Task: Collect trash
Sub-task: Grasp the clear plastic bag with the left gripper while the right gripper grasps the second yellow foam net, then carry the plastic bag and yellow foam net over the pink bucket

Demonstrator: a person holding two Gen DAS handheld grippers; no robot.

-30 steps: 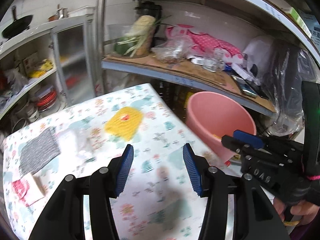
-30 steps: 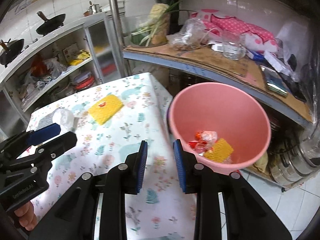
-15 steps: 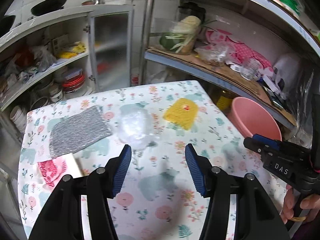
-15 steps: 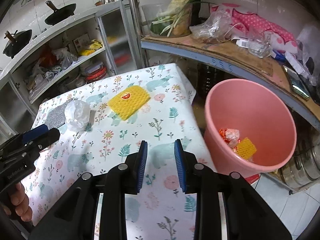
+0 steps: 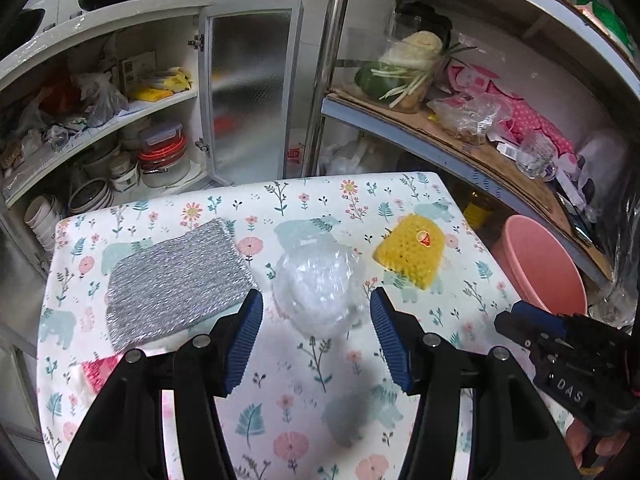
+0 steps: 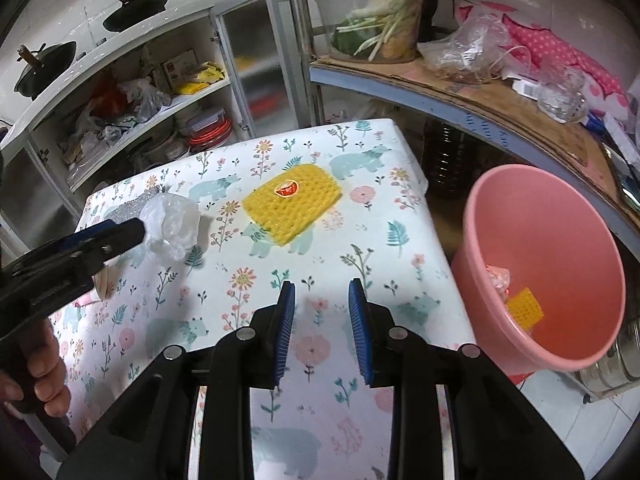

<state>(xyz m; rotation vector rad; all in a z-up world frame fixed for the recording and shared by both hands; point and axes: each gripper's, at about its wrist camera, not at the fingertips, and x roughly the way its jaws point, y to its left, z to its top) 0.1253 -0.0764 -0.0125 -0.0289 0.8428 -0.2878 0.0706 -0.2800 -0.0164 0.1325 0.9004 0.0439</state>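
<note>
Since a second ago both your hands have swung away from the pink bucket (image 6: 552,240) and over the table (image 5: 280,380), so the bucket now sits at the right edge of the left wrist view and the crumpled clear plastic bag (image 5: 316,288) has come close in front of your left gripper (image 5: 316,336).

Taking the table as the landmark: the bucket stands off its right side, lower than the top, with a yellow scrap and a reddish wrapper inside. On the table, the silver mesh cloth (image 5: 172,284) lies toward the left, the yellow foam net (image 6: 292,204) toward the far right corner, and the bag between them.

Your left gripper is released, its jaws wide, with the bag just ahead of the fingertips and untouched. Your right gripper (image 6: 322,332) hovers over the near right part of the table, jaws parted narrowly and gripping nothing.
</note>
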